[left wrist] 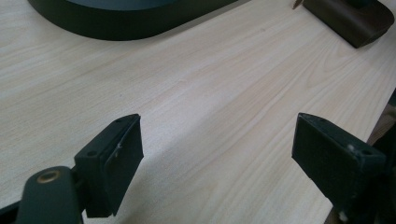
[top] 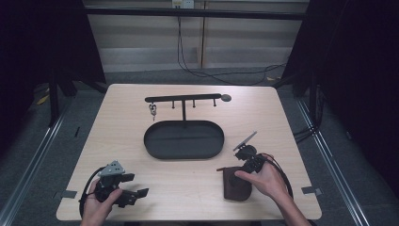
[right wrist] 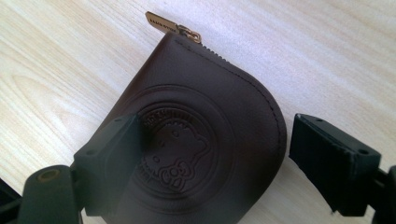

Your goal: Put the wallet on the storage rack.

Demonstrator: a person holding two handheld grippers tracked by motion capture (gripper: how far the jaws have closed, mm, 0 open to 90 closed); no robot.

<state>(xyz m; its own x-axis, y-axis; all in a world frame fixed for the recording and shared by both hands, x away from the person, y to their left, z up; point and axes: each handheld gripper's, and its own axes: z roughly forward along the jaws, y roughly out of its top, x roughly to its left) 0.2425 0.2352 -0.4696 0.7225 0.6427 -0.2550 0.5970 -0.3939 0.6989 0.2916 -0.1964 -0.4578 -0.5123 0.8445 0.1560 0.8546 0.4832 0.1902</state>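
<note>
A dark brown leather pouch (top: 234, 184) (right wrist: 205, 116) with an embossed round emblem lies flat near the table's front right. Its gold zipper pull (right wrist: 172, 26) points away. My right gripper (top: 236, 170) (right wrist: 215, 158) hovers just over the pouch, open. One jaw stands over the emblem and the other just off the pouch's curved edge. My left gripper (top: 135, 185) (left wrist: 217, 158) is open at the front left above bare wood, with nothing between its jaws. The pouch (left wrist: 355, 21) shows at the far corner of the left gripper view.
A black oval tray (top: 183, 151) (left wrist: 130, 25) sits mid-table, with a T-shaped hook rack (top: 183, 99) rising behind it. A small key bunch (top: 153, 111) hangs from the left hook. Cables cross the floor beyond the table.
</note>
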